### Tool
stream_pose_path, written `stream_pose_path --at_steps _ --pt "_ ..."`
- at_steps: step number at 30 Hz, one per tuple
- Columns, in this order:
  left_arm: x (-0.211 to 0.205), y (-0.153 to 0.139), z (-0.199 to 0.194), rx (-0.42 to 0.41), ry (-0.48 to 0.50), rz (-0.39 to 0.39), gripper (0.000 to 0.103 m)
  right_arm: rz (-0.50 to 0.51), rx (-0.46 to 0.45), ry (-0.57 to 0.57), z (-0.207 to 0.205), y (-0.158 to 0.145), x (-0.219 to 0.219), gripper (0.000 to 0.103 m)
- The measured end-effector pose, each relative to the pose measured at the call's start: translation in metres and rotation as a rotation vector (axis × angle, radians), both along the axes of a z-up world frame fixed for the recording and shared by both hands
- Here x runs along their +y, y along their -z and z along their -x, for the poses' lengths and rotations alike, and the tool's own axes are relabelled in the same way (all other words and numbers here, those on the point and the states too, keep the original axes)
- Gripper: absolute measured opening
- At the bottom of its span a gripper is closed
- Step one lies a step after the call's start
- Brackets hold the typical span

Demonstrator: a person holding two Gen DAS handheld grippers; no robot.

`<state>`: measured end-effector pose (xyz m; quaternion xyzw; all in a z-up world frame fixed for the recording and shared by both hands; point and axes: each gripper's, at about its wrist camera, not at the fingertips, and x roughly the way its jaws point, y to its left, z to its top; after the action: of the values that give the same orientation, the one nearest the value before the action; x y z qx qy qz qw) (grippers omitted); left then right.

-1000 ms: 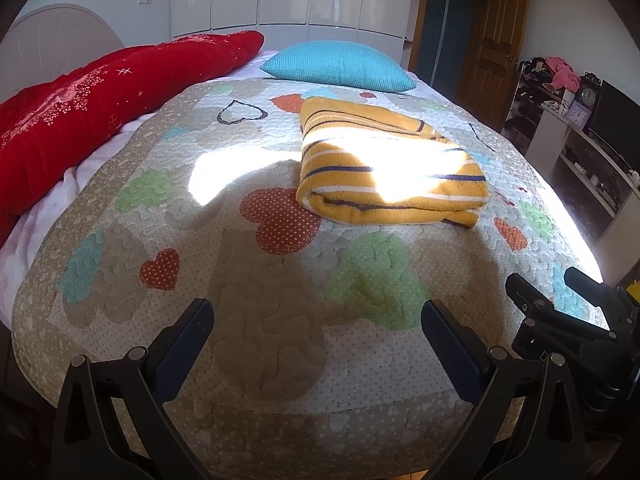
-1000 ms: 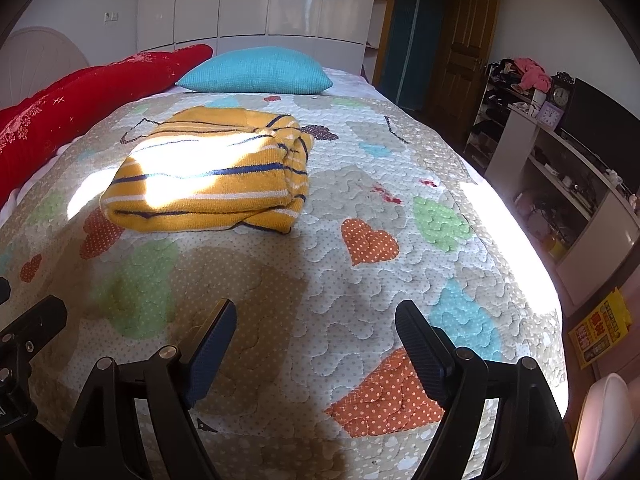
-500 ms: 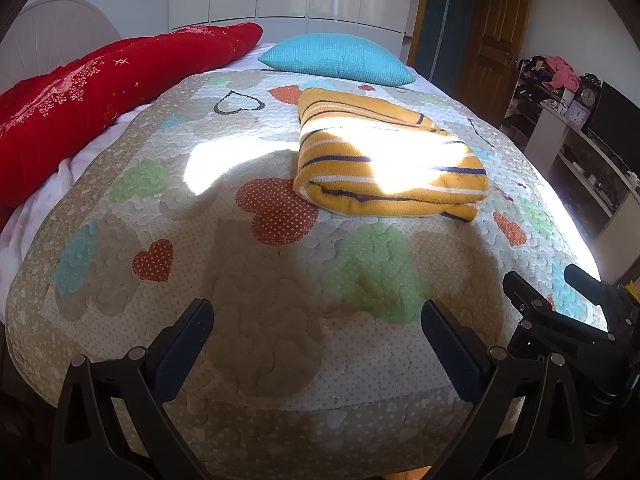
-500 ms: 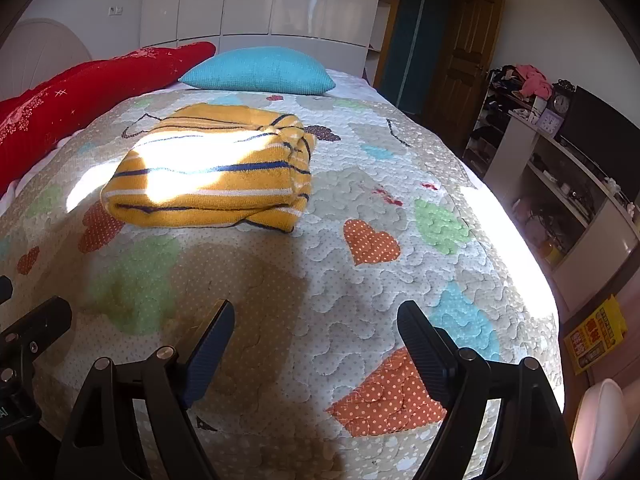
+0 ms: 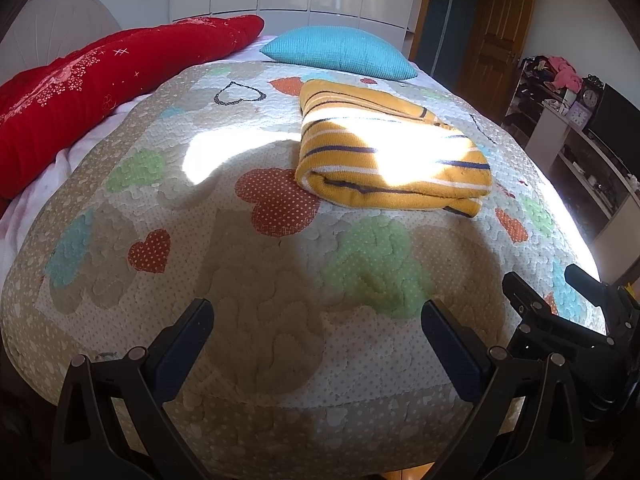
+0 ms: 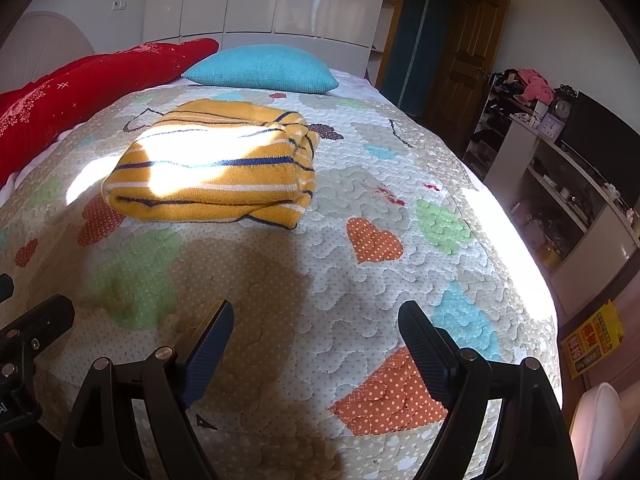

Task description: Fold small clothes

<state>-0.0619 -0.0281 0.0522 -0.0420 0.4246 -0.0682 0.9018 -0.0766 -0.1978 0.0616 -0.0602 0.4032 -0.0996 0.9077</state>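
Note:
A yellow sweater (image 5: pixel 384 156) with dark and white stripes lies folded into a thick rectangle on the heart-patterned quilt (image 5: pixel 256 288), partly in a bright patch of sun. The right wrist view shows the same sweater (image 6: pixel 216 172) to the upper left. My left gripper (image 5: pixel 318 320) hovers open over the near edge of the bed, well short of the sweater, with nothing between its fingers. My right gripper (image 6: pixel 316 326) is open too, over the quilt (image 6: pixel 360 280) to the right of the sweater, and holds nothing. At the right edge of the left wrist view, part of the right gripper's black frame (image 5: pixel 568 332) shows.
A red bolster (image 5: pixel 92 92) runs along the bed's left side and a turquoise pillow (image 5: pixel 340 52) lies at the head. White wardrobes and a wooden door (image 6: pixel 464 56) stand behind. A shelf unit (image 6: pixel 568 184) with a clock and clutter lines the right wall.
Both views have crept slightly closer to the bed, so the sweater sits a little lower in each picture. Both grippers stay open and empty.

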Motion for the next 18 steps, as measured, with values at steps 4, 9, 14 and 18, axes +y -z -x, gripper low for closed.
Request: stream_pose_path --at_steps 4,9,14,18 --pt "0.0007 0.0018 -0.001 0.008 -0.003 0.003 0.103 0.003 0.002 -0.002 -0.0002 0.001 0.0012 0.088" --pt "0.0019 0.0047 -0.0025 0.026 -0.006 0.009 0.103 0.004 0.005 -0.005 -0.0001 0.0022 0.002 0.088" --pt "0.0033 0.0065 -0.0034 0.039 -0.01 0.021 0.103 0.006 0.006 -0.007 -0.0004 0.0028 0.0025 0.088" --pt "0.0035 0.007 -0.0036 0.04 -0.013 0.018 0.103 0.007 0.008 -0.007 -0.0005 0.0035 0.0027 0.089"
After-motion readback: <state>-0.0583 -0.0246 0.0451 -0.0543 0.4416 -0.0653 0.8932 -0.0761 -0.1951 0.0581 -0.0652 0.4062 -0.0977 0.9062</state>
